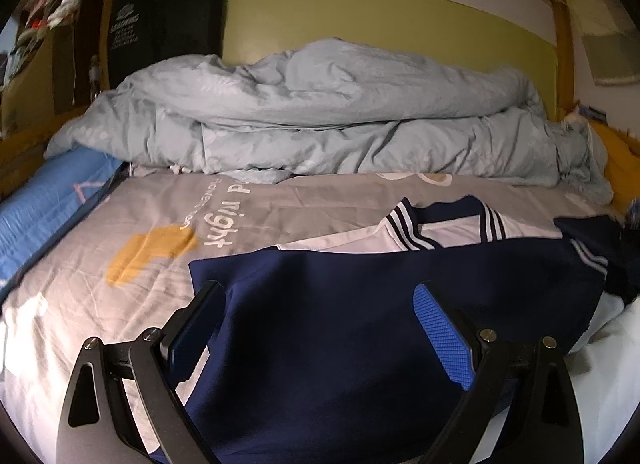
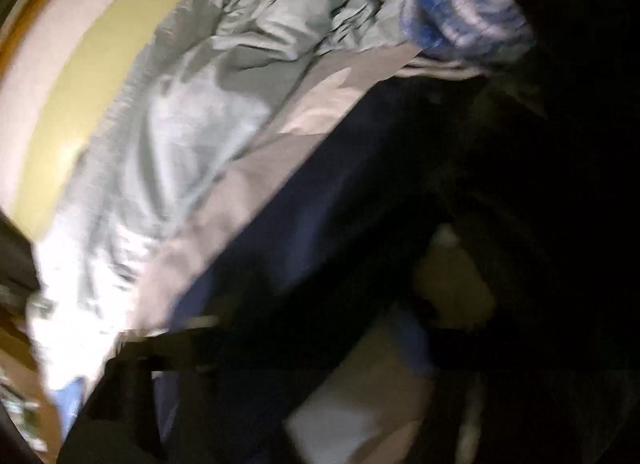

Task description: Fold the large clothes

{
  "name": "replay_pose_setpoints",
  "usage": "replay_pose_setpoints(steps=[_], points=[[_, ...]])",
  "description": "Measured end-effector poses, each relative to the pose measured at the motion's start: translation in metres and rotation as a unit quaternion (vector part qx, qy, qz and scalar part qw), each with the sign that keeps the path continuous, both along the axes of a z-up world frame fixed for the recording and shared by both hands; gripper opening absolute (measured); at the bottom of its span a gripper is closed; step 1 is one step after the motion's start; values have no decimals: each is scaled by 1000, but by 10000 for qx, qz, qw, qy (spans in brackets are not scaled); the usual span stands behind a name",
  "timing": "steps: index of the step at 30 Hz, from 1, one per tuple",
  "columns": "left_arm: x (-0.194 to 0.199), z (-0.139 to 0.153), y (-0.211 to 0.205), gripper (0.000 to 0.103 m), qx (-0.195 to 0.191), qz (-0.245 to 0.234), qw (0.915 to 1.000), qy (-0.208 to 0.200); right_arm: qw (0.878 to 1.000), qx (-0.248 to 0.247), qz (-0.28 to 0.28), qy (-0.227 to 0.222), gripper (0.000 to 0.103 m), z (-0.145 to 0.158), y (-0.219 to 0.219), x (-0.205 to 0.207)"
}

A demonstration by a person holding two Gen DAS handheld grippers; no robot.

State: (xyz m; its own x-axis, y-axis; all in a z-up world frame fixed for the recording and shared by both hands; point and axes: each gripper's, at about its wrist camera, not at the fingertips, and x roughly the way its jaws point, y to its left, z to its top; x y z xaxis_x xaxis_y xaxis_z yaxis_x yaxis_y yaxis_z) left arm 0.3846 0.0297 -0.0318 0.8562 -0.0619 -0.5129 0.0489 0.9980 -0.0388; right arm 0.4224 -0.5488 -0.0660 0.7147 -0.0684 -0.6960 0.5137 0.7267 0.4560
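Bed with grey printed sheet, crumpled pale-blue duvet behind. Navy-and-white jacket flat on sheet. Left gripper fingers wide, over jacket. Right gripper fingers blurred, state unclear.

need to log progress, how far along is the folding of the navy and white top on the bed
Partly done: the navy and white top lies flat on the grey sheet with a navy panel folded over its front. The left gripper is open over that panel. The right view is too blurred to judge. Final folds remain.
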Motion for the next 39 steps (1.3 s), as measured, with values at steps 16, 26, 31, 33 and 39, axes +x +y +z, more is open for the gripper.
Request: replay_pose_setpoints(steps=[16, 26, 31, 33, 39], points=[[-14, 13, -4, 81, 238, 167, 9987, -410, 9290, -993, 3374, -1148, 6, 79, 241, -28], [-12, 14, -2, 81, 165, 153, 9991, -350, 9013, -955, 4219, -233, 46, 28, 289, -39], [-14, 14, -6, 81, 239, 109, 9988, -414, 9332, -1217, 3221, -1028, 57, 71, 242, -54], [-15, 13, -9, 81, 303, 95, 9986, -434, 9472, -1459, 2613, -1152, 66, 78, 219, -52], [-15, 12, -13, 81, 392, 84, 9982, -450, 9696, -1275, 2024, -517, 67, 42, 175, -11]])
